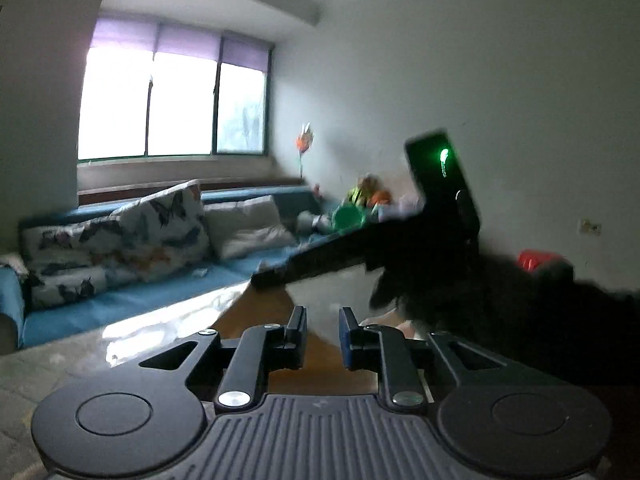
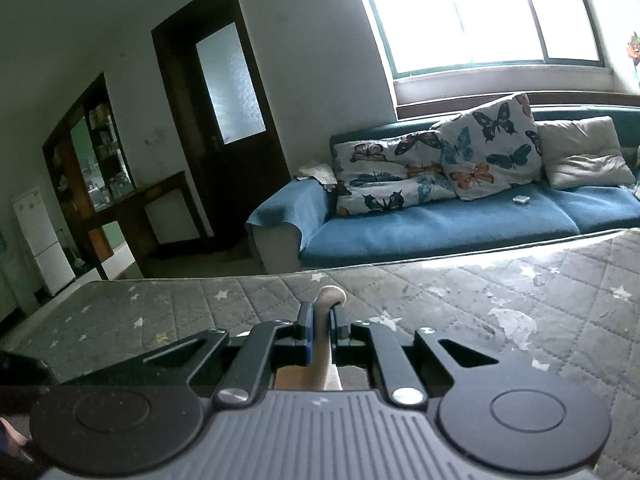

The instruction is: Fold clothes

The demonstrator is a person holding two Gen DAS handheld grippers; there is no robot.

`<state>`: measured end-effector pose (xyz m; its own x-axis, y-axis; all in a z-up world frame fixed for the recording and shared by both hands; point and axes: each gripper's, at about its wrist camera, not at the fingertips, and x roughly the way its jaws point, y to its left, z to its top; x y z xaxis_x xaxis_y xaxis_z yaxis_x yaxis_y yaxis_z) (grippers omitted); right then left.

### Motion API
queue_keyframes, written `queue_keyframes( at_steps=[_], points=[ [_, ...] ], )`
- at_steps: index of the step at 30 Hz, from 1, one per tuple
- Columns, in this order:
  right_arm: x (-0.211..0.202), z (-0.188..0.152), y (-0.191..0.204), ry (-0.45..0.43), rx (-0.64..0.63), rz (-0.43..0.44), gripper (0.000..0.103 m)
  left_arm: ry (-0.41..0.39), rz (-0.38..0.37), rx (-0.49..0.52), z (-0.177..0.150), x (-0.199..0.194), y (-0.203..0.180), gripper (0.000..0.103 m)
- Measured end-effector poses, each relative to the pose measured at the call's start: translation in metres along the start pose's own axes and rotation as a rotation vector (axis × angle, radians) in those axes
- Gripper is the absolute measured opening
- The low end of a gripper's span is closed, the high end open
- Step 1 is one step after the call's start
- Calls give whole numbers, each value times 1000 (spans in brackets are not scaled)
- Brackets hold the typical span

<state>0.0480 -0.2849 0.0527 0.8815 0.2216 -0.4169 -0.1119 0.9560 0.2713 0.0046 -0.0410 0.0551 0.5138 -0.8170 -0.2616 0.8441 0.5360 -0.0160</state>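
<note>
Left gripper (image 1: 323, 330): aimed near level across the room, slightly nose-down, view motion-blurred. Jaws at a narrow gap, nothing visible between the pads (image 1: 347, 334); brown surface (image 1: 256, 316) showing through the gap. At 2 o'clock from the fingertips, a black device with a green light (image 1: 442, 184) above a dark blurred mass (image 1: 460, 300); cannot tell what that mass is.

Right gripper (image 2: 321, 322): pitched gently down over the grey star-print quilted cover (image 2: 440, 292), low over it. Jaws pinched tight on a thin fold of beige garment (image 2: 322, 354); fabric edge curling out past the fingertips at 12 o'clock, rest running back under the gripper body, shape otherwise hidden.

Background, right view: blue sofa (image 2: 440, 228) at 1 o'clock beyond the cover's far edge, carrying butterfly-print pillows (image 2: 432, 160) and a plain pale pillow (image 2: 584, 156). Dark door with frosted pane (image 2: 224, 120) at 11 o'clock. Glass-front cabinet (image 2: 92, 152) at 10 o'clock, shelves loaded with small items, too small to identify. White fridge (image 2: 38, 236) at 9 o'clock.
</note>
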Motion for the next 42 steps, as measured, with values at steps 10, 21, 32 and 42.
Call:
queue_keyframes(
  at_steps=[10, 21, 32, 42],
  points=[
    [2, 0, -3, 7, 9, -7, 7, 122, 236, -125, 3, 9, 39, 73],
    [4, -1, -5, 11, 8, -8, 8, 277, 311, -150, -18, 25, 44, 10],
    [-12, 6, -5, -71, -9, -18, 8, 81, 886, 57, 3, 8, 39, 6],
    [-12, 3, -1, -125, -46, -68, 9, -14, 1139, 149, -2, 4, 37, 3]
  ],
)
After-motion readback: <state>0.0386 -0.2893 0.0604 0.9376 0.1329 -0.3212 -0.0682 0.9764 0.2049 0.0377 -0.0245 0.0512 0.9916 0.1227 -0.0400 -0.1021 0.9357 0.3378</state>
